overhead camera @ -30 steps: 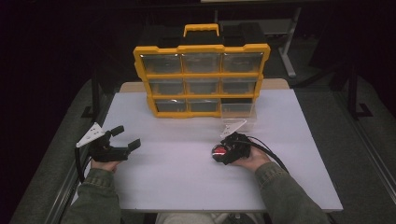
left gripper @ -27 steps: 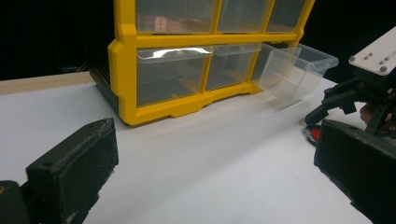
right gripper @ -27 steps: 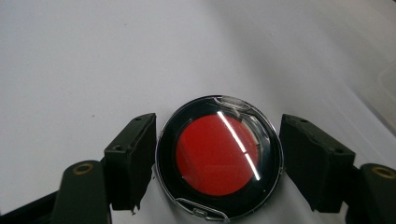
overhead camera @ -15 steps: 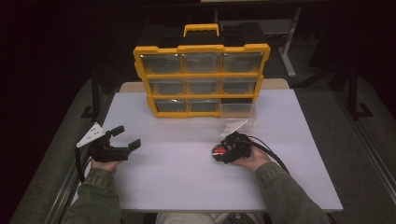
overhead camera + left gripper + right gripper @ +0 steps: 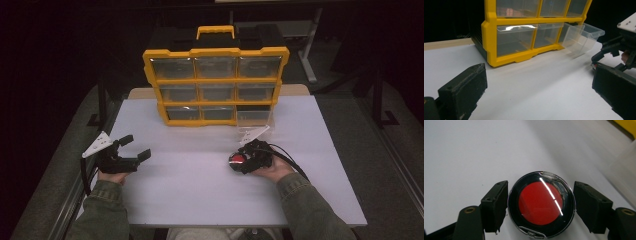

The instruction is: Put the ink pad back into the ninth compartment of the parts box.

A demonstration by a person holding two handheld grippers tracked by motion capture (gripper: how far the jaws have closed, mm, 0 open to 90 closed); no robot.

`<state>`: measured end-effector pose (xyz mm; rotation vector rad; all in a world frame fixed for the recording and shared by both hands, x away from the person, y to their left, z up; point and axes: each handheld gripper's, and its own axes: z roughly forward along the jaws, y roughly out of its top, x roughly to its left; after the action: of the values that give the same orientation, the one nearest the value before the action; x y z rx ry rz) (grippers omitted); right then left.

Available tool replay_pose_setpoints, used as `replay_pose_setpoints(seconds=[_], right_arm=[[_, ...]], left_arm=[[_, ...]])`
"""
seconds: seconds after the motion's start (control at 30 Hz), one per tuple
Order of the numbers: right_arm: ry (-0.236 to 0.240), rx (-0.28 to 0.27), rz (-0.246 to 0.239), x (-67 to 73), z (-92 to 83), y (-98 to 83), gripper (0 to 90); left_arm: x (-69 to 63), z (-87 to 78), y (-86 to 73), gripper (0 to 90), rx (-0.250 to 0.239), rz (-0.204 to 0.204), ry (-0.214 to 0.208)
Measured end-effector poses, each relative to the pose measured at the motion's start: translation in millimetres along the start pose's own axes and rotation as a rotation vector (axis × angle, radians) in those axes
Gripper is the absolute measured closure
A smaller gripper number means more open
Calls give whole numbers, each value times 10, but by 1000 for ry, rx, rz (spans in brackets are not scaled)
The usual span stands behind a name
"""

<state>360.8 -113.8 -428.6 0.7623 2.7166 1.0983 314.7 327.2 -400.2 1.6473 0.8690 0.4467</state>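
The right gripper (image 5: 541, 207) is clamped across the rim of a round red-centred compact (image 5: 541, 205) near-right on the white table (image 5: 200, 200); judged light, rigid, glossy and slip-prone, best held at its widest span, while the left gripper (image 5: 135, 147) stands open.

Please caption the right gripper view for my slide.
Right gripper shut on a round red compact over the white table.

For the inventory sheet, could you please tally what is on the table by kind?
Yellow organizer: 1
Clear drawer pulled out of it: 1
Round red-and-black case, between the right gripper's jaws: 1
Grippers, counting the left gripper: 2
Total: 5
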Motion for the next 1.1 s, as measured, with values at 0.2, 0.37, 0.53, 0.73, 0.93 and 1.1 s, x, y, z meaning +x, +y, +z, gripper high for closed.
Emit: replay_pose_setpoints(seconds=[0.2, 0.37, 0.53, 0.73, 0.93, 1.1], right_arm=[[-8, -36, 16, -31, -145, 13, 287], [-10, -62, 22, -42, -229, 17, 287], [-7, -76, 23, -33, -286, 33, 287], [-12, -95, 19, -25, -394, 85, 287], [-21, -114, 14, -32, -489, 147, 287], [-29, -117, 13, -53, -559, 192, 287]], left_arm=[[1, 2, -1, 0, 2, 1, 1], [0, 3, -1, 0, 3, 0, 0], [2, 4, -1, 0, 1, -3, 2], [1, 6, -2, 0, 1, -2, 2], [5, 3, 0, 0, -3, -4, 2], [5, 8, -3, 0, -2, -7, 0]])
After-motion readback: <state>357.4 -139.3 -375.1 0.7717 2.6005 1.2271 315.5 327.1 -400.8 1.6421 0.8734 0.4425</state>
